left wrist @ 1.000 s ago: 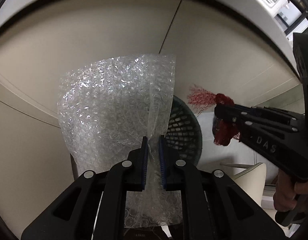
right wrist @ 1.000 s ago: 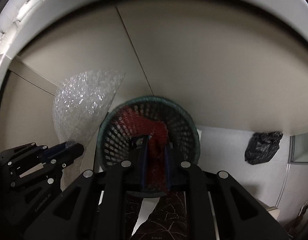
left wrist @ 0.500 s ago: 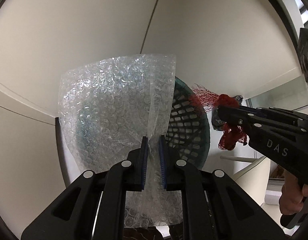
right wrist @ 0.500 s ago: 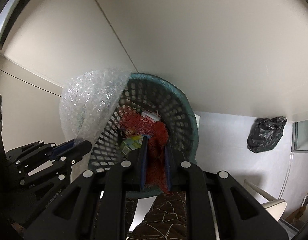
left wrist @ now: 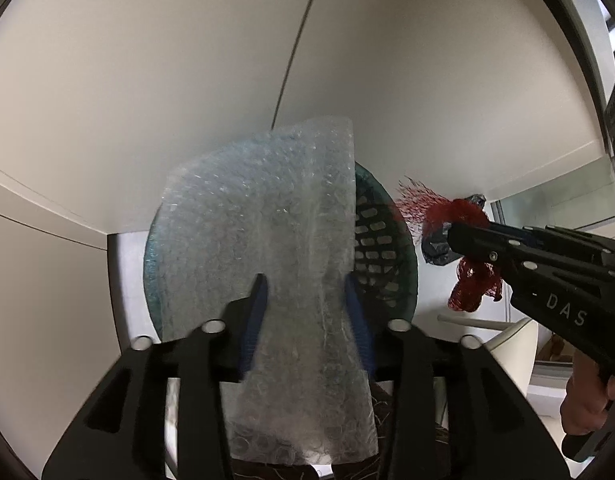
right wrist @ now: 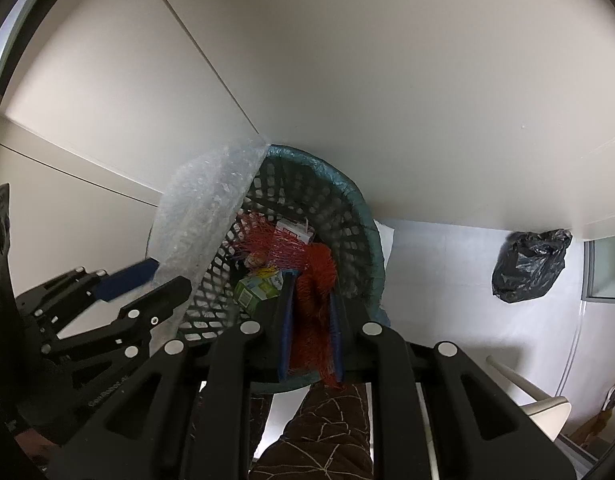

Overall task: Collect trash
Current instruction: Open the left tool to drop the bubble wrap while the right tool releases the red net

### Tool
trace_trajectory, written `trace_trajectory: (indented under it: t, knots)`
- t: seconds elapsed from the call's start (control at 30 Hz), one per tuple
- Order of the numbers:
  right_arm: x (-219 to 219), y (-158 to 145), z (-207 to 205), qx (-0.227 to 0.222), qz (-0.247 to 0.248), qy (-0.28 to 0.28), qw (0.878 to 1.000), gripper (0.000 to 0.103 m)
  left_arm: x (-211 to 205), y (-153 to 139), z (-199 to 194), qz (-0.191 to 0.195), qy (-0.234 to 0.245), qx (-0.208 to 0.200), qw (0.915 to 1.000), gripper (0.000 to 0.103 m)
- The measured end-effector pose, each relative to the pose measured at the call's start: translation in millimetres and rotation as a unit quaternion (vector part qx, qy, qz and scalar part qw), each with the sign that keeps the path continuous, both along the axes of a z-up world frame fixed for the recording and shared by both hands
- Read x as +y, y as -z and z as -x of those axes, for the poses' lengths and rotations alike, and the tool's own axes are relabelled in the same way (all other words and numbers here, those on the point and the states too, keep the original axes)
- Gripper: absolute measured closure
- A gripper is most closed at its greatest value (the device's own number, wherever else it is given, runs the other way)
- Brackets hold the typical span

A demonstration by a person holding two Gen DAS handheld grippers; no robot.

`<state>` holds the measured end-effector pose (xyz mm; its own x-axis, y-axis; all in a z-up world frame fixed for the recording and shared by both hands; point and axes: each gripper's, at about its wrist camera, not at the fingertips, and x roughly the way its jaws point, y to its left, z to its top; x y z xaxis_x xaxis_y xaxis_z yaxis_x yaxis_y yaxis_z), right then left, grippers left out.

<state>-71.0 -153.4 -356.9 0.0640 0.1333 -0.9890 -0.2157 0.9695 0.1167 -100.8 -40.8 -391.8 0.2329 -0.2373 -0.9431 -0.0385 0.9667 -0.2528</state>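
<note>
Pale smooth wall (right wrist: 387, 80), white floor (right wrist: 447, 280). My left claw (left wrist: 305, 304) is opening around bumpy bubble wrap (left wrist: 267, 220); my right claw (right wrist: 310, 320) squeezes scratchy red net (right wrist: 313, 280) (over the holey green basket (right wrist: 347, 200)).

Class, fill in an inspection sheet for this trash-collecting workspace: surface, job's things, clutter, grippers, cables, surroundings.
Surface: pale floor.
Job's things: clear bubble-wrap sheet over the green mesh wastebasket; red mesh net bag above it; small cartons inside.
Clutter: black plastic bag on the floor.
Grippers: left gripper jaws opening, sheet between; right gripper shut on the net bag.
Cables: nothing seen.
Surroundings: beige wall panels; white chair.
</note>
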Motion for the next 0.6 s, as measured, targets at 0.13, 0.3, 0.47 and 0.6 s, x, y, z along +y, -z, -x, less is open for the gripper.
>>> trace_trajectory:
  t: [0.13, 0.3, 0.47, 0.6]
  knots:
    - [0, -3, -1, -0.005, 0.0, 0.001, 1.0, 0.087, 9, -9, -1, -0.013, -0.003, -0.01, 0.9999, 0.04]
    - [1, -8, -2, -0.009, -0.005, 0.0, 1.0, 0.086, 17, -9, -2, -0.024, -0.02, -0.014, 0.9994, 0.02]
    - [13, -5, -1, -0.012, -0.013, -0.012, 1.0, 0.085, 29, -11, -1, -0.04, -0.039, -0.017, 0.9983, 0.008]
    - [26, 1, 2, -0.01, -0.02, -0.018, 1.0, 0.085, 41, -3, 4, -0.05, -0.046, -0.011, 0.9976, 0.006]
